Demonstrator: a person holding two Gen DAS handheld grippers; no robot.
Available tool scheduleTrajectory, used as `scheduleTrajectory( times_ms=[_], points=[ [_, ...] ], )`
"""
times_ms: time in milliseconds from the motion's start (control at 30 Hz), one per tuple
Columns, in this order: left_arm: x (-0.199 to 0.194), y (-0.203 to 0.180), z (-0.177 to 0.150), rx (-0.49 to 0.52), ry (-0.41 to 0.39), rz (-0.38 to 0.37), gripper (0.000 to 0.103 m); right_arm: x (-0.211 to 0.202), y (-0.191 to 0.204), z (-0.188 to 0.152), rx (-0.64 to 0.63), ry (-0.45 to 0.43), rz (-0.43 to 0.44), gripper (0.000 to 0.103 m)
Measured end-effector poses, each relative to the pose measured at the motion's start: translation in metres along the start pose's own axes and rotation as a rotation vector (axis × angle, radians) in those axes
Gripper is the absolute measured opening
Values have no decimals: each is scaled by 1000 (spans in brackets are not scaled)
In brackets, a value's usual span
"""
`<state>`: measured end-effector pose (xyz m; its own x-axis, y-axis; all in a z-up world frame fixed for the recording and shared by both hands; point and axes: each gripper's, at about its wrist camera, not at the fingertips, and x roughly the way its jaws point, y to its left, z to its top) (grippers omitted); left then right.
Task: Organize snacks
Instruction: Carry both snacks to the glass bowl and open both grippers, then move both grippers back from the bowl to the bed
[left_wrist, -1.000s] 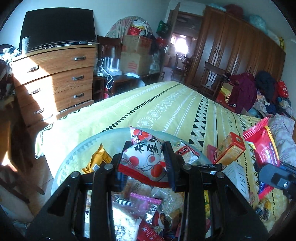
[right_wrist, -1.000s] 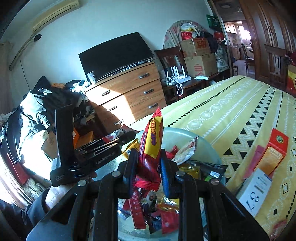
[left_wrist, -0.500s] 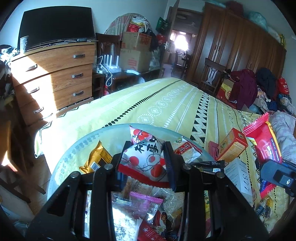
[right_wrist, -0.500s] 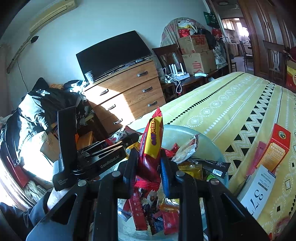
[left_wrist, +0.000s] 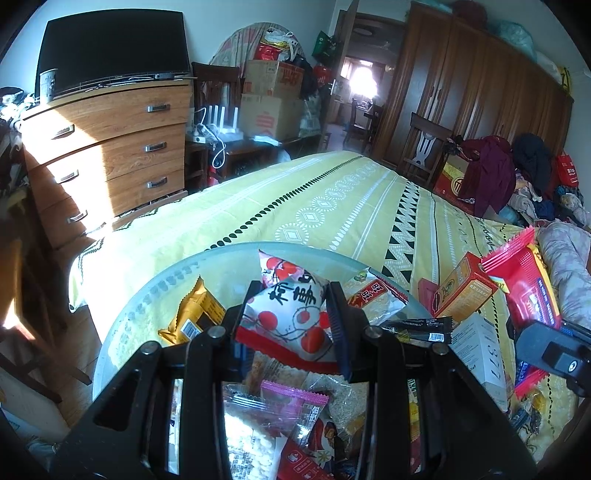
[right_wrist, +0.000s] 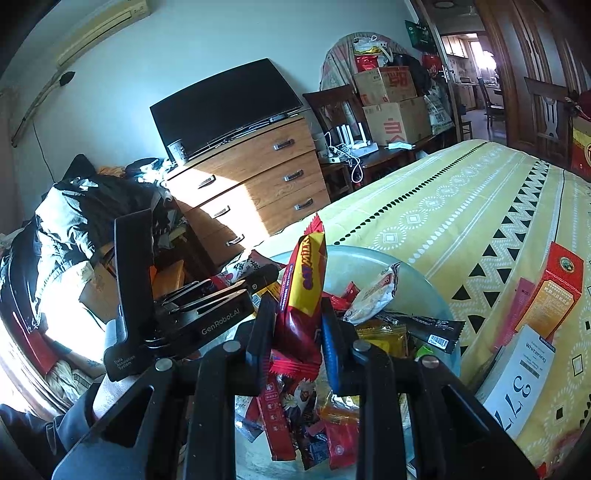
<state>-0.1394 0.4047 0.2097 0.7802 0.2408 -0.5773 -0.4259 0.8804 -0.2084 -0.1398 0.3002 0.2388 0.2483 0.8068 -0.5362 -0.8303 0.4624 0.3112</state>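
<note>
My left gripper (left_wrist: 291, 306) is shut on a white snack bag with red circles (left_wrist: 284, 317), held above a pale round bowl (left_wrist: 147, 306) full of snack packets. My right gripper (right_wrist: 299, 314) is shut on a red and yellow snack bar wrapper (right_wrist: 304, 291) that stands upright over the same bowl (right_wrist: 424, 273). In the right wrist view the left gripper (right_wrist: 258, 280) reaches in from the left, still pinching its white bag (right_wrist: 243, 264). In the left wrist view the right gripper's body (left_wrist: 554, 354) shows at the right edge with the red wrapper (left_wrist: 524, 280).
The bowl sits on a bed with a yellow patterned cover (left_wrist: 314, 214). An orange box (left_wrist: 461, 295) and a white numbered box (left_wrist: 484, 365) lie right of the bowl. A wooden dresser (left_wrist: 110, 147) with a TV stands behind, and a dark wardrobe (left_wrist: 461, 92) lines the right wall.
</note>
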Motion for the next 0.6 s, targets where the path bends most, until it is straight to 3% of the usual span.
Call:
scheduleTrajectory(
  times_ms=[367, 467, 533, 600],
  points=[
    [2, 3, -3, -10, 5, 15, 37, 3, 1, 0, 1, 5, -1, 28],
    [1, 3, -6, -8, 12, 17, 37, 3, 0, -2, 9, 5, 0, 34],
    [1, 2, -7, -10, 16, 18, 42, 3, -2, -4, 20, 5, 2, 38],
    [0, 1, -8, -15, 15, 19, 55, 2, -4, -7, 27, 6, -1, 38]
  ],
)
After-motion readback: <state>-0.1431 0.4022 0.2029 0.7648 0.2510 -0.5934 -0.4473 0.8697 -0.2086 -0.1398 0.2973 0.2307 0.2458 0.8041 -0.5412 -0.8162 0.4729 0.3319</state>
